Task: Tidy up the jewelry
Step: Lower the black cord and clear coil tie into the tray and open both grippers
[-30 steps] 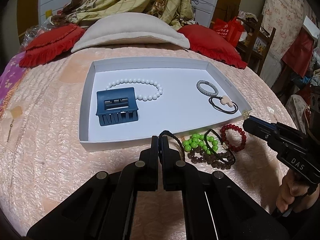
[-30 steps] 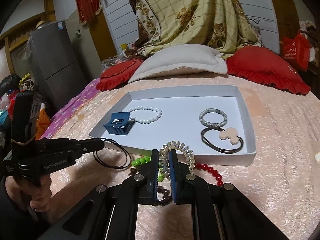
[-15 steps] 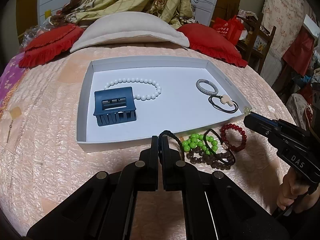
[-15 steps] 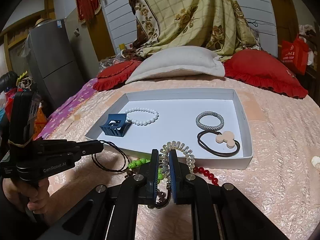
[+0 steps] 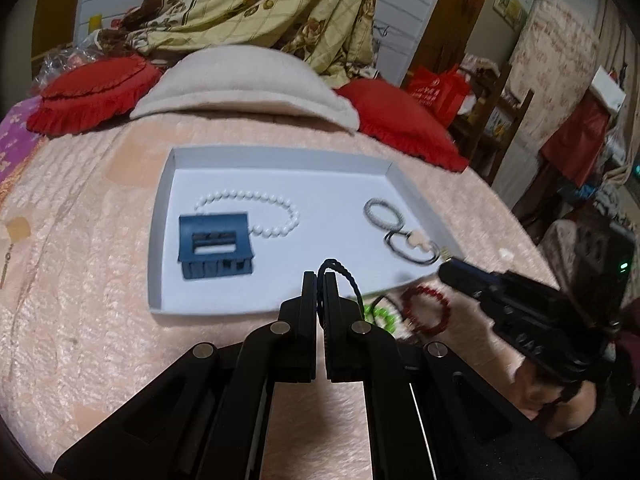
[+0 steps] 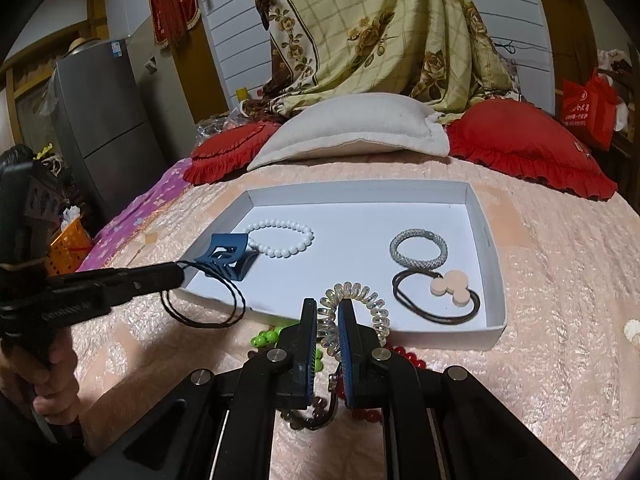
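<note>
A white tray (image 5: pixel 160 216) (image 6: pixel 494 280) lies on the bed. In it are a blue hair claw (image 5: pixel 214 246) (image 6: pixel 226 256), a white bead bracelet (image 5: pixel 256 212) (image 6: pixel 280 236), a grey hair band (image 5: pixel 382 214) (image 6: pixel 418 250) and a dark hair tie with a peach charm (image 5: pixel 412 244) (image 6: pixel 440 294). My left gripper (image 5: pixel 320 278) (image 6: pixel 180 274) is shut on a black braided cord (image 5: pixel 340 274) (image 6: pixel 208 304), which hangs over the tray's near edge. My right gripper (image 6: pixel 328 308) (image 5: pixel 444 268) is shut on a clear spiral hair tie (image 6: pixel 356 300). Green beads (image 5: pixel 378 316) (image 6: pixel 266 338) and a red bead bracelet (image 5: pixel 426 308) (image 6: pixel 406 356) lie in front of the tray.
Brown bead bracelets (image 6: pixel 308 414) lie under my right gripper. A beige pillow (image 6: pixel 352 130) and red cushions (image 6: pixel 524 146) sit behind the tray, with a floral blanket (image 6: pixel 380 28) above. A hand (image 6: pixel 48 380) grips the left tool. A fridge (image 6: pixel 100 128) stands far left.
My left gripper has lifted the black cord up and forward to the tray's near edge. The right gripper has risen slightly with the spiral tie.
</note>
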Demonstrator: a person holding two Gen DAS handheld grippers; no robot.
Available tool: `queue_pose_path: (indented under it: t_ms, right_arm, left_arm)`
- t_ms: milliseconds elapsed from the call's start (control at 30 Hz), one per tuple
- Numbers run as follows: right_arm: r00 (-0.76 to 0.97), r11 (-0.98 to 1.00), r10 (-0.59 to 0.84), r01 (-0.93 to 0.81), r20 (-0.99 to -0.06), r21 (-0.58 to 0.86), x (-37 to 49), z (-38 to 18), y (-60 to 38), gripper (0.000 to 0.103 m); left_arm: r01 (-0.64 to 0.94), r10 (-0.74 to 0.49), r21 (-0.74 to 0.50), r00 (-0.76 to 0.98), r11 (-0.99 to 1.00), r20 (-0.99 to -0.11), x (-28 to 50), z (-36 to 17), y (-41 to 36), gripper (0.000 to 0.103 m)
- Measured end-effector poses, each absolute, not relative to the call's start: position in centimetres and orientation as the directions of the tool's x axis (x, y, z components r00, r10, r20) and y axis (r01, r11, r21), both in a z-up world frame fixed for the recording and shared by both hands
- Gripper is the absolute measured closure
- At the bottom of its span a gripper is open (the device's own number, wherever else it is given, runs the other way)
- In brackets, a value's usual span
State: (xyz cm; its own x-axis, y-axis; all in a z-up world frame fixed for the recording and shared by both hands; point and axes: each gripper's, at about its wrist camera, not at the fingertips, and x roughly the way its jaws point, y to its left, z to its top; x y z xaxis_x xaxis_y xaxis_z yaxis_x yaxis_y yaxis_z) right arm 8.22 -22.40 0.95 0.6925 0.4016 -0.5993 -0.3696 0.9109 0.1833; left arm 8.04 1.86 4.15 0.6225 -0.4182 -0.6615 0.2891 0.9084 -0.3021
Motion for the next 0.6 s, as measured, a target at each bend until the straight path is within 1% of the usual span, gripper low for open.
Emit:
queue_pose_path:
  t_ms: [133,267,433,600]
  right_arm:
    - [0.704,0.915,0.393,-0.361,-0.592,0.179,9.2,1.1,-22.4,0.094]
    - [0.713,0.921,0.382,-0.347,-0.589,0.177,10.4,1.2,-22.3,0.094]
    - [0.705,0.924,0.372,-0.340,-0.603,0.174,12.1,0.8,-21.5,0.094]
    - [0.669,0.931,0.354,-0.320,-0.654,0.176,14.5,-0.8,-21.1,0.094]
  left_arm:
    - [0.292,-0.439,-0.330,0.638,0.898,-0.633,9.0,5.0,1.4,0.102]
    - [0.266,-0.429,-0.341,0.650,0.902,-0.627,10.8,4.9,0.7,0.102]
    - [0.204,-0.378,-0.326,0.637,0.923,-0.672,12.9,2.8,0.0,0.102]
    - [0.151,-0.315,-0.284,0.617,0.947,-0.722,14.3,0.4,-0.6,0.102]
